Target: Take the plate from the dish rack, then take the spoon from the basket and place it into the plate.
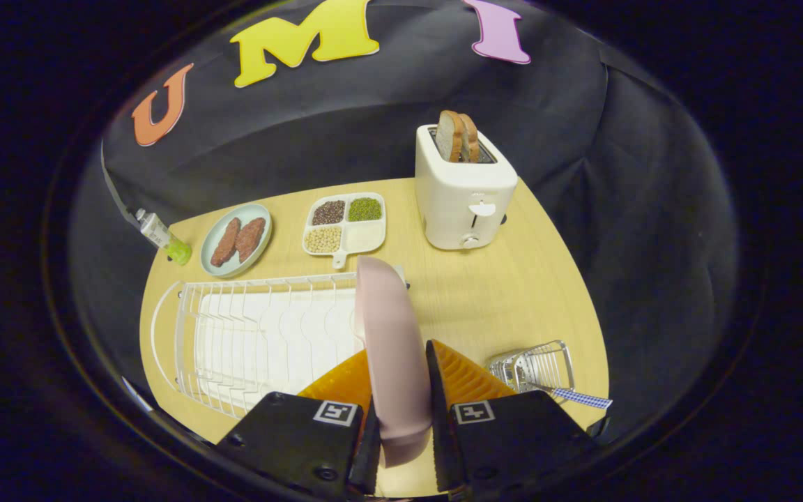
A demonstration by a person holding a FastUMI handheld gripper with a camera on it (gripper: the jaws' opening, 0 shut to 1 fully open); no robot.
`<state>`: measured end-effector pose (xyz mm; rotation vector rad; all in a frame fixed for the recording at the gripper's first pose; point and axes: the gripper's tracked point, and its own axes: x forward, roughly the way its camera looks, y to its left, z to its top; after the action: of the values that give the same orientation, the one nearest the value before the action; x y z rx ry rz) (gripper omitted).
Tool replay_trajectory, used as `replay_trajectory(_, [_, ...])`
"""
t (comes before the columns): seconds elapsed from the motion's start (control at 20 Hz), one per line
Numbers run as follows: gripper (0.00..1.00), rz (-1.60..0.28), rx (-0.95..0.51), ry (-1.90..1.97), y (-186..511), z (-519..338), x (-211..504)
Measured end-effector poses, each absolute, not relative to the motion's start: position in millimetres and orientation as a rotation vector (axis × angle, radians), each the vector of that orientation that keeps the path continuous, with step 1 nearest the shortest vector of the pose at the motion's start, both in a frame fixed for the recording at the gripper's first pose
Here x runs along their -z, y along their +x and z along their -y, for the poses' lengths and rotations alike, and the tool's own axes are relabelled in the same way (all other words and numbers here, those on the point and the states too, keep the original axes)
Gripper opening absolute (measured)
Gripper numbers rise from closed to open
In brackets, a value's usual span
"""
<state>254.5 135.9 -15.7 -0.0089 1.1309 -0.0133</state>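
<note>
A pale pink plate stands on edge between my fingers, and my gripper is shut on it, one finger pressed on each face. The plate is held at the right end of the white wire dish rack, above the table. To the right of my fingers a small wire basket sits on the wood table, with the spoon's blue-and-white checked handle sticking out of it toward the table's near right edge. The spoon's bowl is hidden inside the basket.
A white toaster with two bread slices stands beyond the plate at the back right. A divided dish of grains, a light plate with two meat pieces and a small tube line the back left.
</note>
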Motion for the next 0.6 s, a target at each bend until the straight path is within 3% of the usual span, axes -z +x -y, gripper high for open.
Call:
replay_trajectory(0.3, [0.36,-1.089,0.052,-0.117,250,-136,-24])
replay_trajectory(0.4, [0.31,-1.073,0.01,-0.092,242,-146,-39])
replay_trajectory(0.6, [0.3,-1.061,-0.097,0.028,203,-157,-46])
